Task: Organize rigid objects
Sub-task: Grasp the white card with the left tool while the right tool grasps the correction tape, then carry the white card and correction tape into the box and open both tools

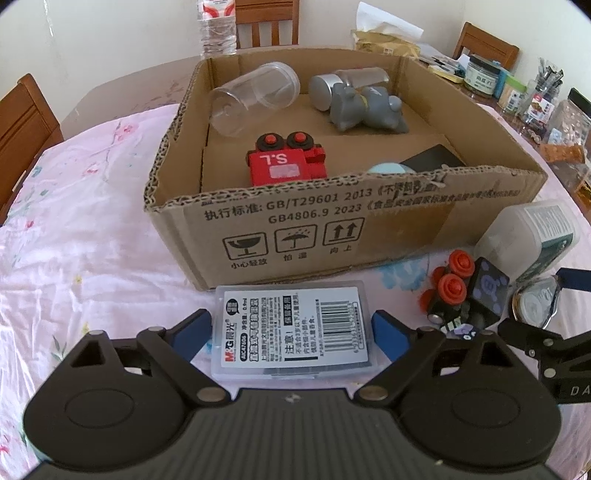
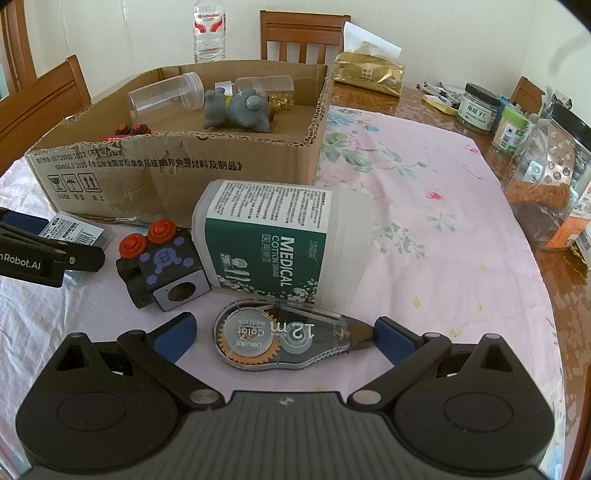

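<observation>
A clear flat plastic case (image 1: 295,317) with a barcode label lies on the pink floral cloth in front of the cardboard box (image 1: 332,229). My left gripper (image 1: 294,326) is open around it, blue pads close beside its two short sides. A correction tape dispenser (image 2: 280,336) lies between the wide-apart fingers of my open right gripper (image 2: 284,338), and neither pad touches it. Just beyond it are a medical cotton swab box (image 2: 273,236) and a black toy with red buttons (image 2: 162,262). The box holds a red toy vehicle (image 1: 286,162), a grey toy animal (image 1: 365,107) and a clear jar (image 1: 255,96).
A water bottle (image 2: 208,33) and wooden chairs (image 2: 303,37) stand behind the box. A gold tissue pack (image 2: 367,72) lies at the back. Jars and containers (image 2: 480,107) crowd the table's right edge. Pink cloth (image 2: 424,221) stretches right of the box.
</observation>
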`<move>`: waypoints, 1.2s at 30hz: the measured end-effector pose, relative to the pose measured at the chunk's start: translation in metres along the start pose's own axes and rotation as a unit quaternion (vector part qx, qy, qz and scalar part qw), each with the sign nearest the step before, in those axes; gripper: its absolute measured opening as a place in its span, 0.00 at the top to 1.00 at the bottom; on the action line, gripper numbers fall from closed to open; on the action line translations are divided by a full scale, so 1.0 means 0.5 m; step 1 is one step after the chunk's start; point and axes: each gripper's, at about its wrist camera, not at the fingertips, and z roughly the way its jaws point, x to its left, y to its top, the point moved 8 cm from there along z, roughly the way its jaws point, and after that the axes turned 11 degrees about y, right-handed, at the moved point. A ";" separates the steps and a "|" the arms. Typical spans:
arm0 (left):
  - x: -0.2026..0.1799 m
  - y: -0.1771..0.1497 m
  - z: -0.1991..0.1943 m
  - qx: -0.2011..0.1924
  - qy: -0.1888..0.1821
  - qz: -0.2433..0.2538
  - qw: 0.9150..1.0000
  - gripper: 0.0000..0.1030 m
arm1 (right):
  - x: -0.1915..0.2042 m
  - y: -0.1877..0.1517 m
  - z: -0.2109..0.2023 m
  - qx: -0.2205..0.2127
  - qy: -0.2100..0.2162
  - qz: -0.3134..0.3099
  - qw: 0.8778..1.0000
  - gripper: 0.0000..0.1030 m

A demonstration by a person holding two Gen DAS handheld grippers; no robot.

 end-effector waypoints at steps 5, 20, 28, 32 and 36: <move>0.001 -0.002 -0.001 -0.001 -0.002 0.005 1.000 0.12 | 0.010 0.004 -0.004 0.009 0.009 -0.014 1.000 0.10; 0.012 -0.005 -0.046 0.009 -0.037 0.053 0.998 0.12 | 0.008 0.009 -0.056 0.029 0.019 -0.045 0.998 0.10; 0.020 0.028 -0.141 -0.001 -0.080 0.084 0.993 0.12 | 0.006 0.057 -0.124 0.019 0.045 -0.068 0.997 0.10; 0.019 0.068 -0.182 -0.025 -0.094 0.088 0.991 0.12 | 0.013 0.097 -0.153 0.002 0.056 -0.086 0.995 0.10; 0.017 0.122 -0.194 -0.051 -0.095 0.085 0.991 0.12 | 0.020 0.144 -0.169 -0.022 0.070 -0.094 0.993 0.10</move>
